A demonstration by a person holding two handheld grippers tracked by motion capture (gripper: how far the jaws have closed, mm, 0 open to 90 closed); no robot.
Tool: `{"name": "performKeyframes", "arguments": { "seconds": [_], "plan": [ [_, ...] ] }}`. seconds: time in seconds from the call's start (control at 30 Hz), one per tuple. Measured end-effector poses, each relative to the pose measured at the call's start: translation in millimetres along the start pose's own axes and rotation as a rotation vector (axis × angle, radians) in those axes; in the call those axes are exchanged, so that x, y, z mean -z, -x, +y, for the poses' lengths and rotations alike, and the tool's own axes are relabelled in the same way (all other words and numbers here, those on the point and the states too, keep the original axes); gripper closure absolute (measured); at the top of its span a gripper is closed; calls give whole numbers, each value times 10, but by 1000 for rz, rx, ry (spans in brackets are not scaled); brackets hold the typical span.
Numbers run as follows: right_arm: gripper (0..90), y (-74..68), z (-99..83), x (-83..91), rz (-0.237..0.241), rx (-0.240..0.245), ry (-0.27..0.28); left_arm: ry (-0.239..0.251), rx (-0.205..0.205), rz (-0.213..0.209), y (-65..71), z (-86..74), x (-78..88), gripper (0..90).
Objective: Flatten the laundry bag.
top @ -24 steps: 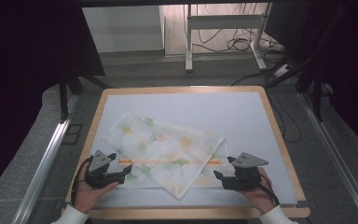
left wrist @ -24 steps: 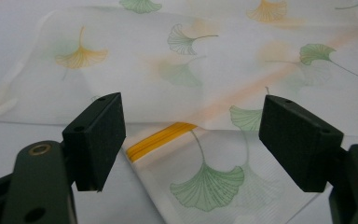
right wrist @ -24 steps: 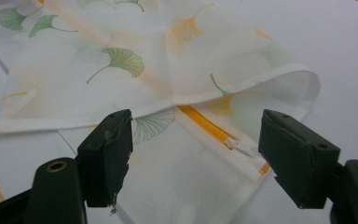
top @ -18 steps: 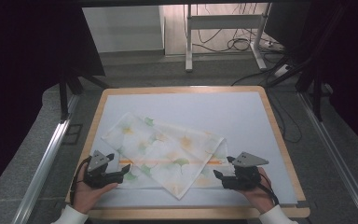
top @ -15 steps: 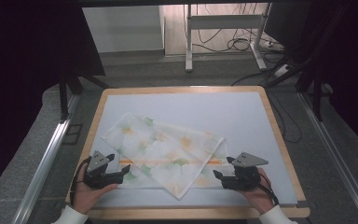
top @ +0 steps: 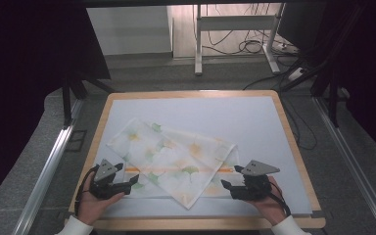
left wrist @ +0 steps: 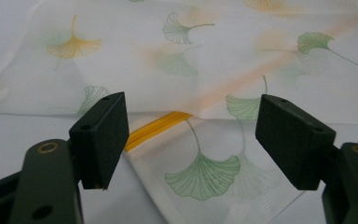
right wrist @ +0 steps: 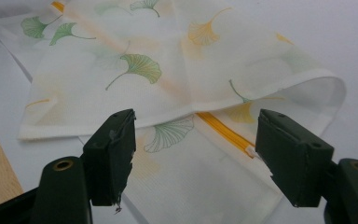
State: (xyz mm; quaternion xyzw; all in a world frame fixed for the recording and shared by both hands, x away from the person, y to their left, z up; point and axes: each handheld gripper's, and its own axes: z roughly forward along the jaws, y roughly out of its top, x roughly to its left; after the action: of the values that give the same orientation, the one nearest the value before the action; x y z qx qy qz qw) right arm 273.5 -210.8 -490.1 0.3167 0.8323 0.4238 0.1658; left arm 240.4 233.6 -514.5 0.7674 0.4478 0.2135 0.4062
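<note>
A folded white cloth printed with green and orange ginkgo leaves is spread on the table, between the two grippers and just ahead of each. The left gripper is held wide open and empty at the cloth's near left edge, where an orange stripe is seen between its jaws. The right gripper is likewise held wide and empty, just off the cloth's near right edge, with a folded corner ahead of it.

Folded leaf-print cloth on white table
</note>
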Motion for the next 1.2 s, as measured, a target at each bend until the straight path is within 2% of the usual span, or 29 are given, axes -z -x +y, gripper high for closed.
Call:
{"name": "performKeyframes", "arguments": {
  "seconds": [0.1,0.2,0.5,0.63,0.67,0.7,0.73,1.0,1.03,1.1,1.17,1.2],
  "plan": [
    [288,-30,31,-26,8,17,-3,-12,-6,4,15,-2,-15,254],
    [288,-63,57,-36,13,31,-6,-28,8,16,-6,-8,-39,254],
    [308,-155,192,-121,48,39,-10,-14,33,-2,9,1,-4,251],
    [318,-265,300,-194,73,68,-18,-31,27,6,21,-26,-18,251],
    [320,-335,348,-233,90,87,-21,-29,31,4,24,-27,-18,251],
    [320,-335,348,-233,90,87,-21,-29,31,4,24,-27,-18,251],
    [320,-427,388,-291,114,99,-30,-26,32,3,27,-25,-17,250],
    [324,-787,508,-584,215,164,-92,-30,24,-9,33,-27,-31,249],
    [324,-787,508,-584,215,164,-92,-30,24,-9,33,-27,-31,249],
    [314,-901,531,-680,241,185,-128,-31,23,-2,42,-32,-43,245],
    [313,-933,532,-710,248,189,-141,-32,22,-2,45,-32,-47,243],
    [312,-985,520,-764,257,203,-170,-37,15,-5,55,-34,-58,243]
  ]
}}
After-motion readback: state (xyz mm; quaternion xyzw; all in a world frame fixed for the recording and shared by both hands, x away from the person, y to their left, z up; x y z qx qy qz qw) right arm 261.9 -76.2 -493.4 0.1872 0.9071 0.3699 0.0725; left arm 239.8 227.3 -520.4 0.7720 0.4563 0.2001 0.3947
